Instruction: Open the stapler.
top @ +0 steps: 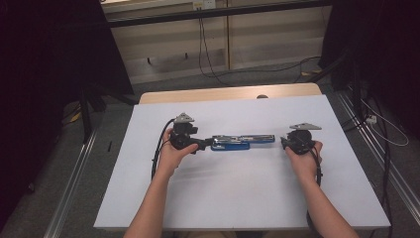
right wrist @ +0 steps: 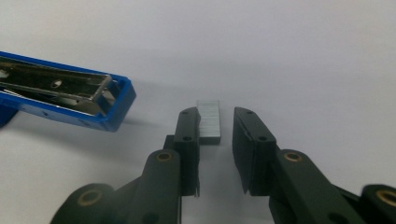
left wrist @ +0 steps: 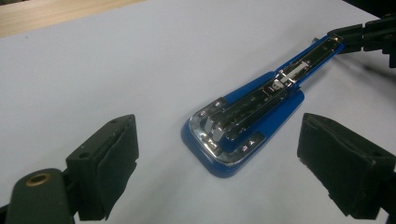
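Observation:
A blue stapler [top: 242, 141] lies folded open flat on the white sheet, its metal staple channel [left wrist: 261, 100] facing up. My left gripper [top: 205, 145] sits at the stapler's left end. In the left gripper view its jaws [left wrist: 218, 128] stand wide open on either side of the rounded blue end [left wrist: 224, 154], touching nothing. My right gripper [top: 285, 144] is just beyond the stapler's right end [right wrist: 65, 98]. A short strip of staples [right wrist: 208, 122] lies on the sheet between its narrowly parted jaws [right wrist: 215, 114]. One pad is against the strip and a gap shows at the other.
The white sheet [top: 237, 188] covers most of a wooden table [top: 223, 93]. Dark curtains hang at both sides. Cables [top: 208, 59] run over the floor behind the table, and metal rails [top: 74, 178] lie along its left and right sides.

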`<state>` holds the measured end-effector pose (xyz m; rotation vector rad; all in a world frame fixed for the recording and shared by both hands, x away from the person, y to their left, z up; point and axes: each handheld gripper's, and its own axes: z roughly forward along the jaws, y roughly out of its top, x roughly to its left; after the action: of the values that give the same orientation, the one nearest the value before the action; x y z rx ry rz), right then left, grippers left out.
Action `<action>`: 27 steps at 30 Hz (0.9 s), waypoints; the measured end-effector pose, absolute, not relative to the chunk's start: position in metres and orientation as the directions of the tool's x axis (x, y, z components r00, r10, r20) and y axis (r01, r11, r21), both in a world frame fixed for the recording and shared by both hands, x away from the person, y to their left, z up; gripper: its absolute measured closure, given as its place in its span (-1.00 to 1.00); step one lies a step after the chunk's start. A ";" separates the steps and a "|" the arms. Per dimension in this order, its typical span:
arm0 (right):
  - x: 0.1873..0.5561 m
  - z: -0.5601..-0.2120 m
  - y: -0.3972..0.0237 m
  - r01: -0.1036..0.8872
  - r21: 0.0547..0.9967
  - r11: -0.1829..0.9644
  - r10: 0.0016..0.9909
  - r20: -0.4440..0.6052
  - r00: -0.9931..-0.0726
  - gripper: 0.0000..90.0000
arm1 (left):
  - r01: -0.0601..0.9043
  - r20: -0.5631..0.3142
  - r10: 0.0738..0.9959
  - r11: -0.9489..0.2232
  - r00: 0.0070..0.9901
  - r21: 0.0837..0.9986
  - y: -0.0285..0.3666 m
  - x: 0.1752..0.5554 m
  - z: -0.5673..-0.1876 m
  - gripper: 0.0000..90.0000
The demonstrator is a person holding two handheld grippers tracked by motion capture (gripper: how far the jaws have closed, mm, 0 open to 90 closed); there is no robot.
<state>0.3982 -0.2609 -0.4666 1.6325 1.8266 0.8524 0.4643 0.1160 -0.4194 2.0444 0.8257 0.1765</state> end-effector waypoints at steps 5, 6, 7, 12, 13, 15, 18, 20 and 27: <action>0.399 -0.466 -0.262 0.651 0.757 0.055 0.992 0.033 -0.123 0.53 | 0.485 -0.175 0.617 -0.380 0.767 0.788 0.114 0.464 -0.420 -0.72; 0.400 -0.467 -0.262 0.651 0.757 0.055 0.992 0.034 -0.125 0.51 | 0.484 -0.171 0.617 -0.385 0.768 0.786 0.114 0.464 -0.421 -0.72; 0.401 -0.467 -0.261 0.650 0.757 0.059 0.992 0.032 -0.126 0.50 | 0.485 -0.171 0.614 -0.391 0.771 0.782 0.114 0.464 -0.421 -0.72; 0.403 -0.467 -0.258 0.655 0.752 0.081 0.990 0.016 -0.141 0.67 | 0.488 -0.172 0.619 -0.387 0.767 0.782 0.114 0.464 -0.422 -0.72; 0.404 -0.467 -0.258 0.654 0.751 0.092 0.988 0.015 -0.156 0.74 | 0.485 -0.168 0.617 -0.392 0.769 0.782 0.115 0.464 -0.421 -0.72; 0.403 -0.466 -0.258 0.657 0.748 0.095 0.986 0.020 -0.166 0.76 | 0.486 -0.169 0.614 -0.396 0.771 0.779 0.115 0.464 -0.421 -0.72; 0.405 -0.466 -0.260 0.659 0.744 0.108 0.983 0.019 -0.183 0.77 | 0.488 -0.172 0.618 -0.390 0.767 0.781 0.116 0.463 -0.420 -0.72; 0.405 -0.465 -0.261 0.661 0.744 0.103 0.982 0.029 -0.186 0.77 | 0.488 -0.169 0.618 -0.393 0.768 0.779 0.116 0.462 -0.419 -0.72; 0.405 -0.455 -0.266 0.658 0.744 0.114 0.975 0.042 -0.216 0.77 | 0.486 -0.165 0.621 -0.392 0.767 0.781 0.121 0.464 -0.418 -0.74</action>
<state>0.4045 -0.2658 -0.4553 1.5816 1.9333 0.9035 0.4635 0.1208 -0.4185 2.0641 0.8271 0.1910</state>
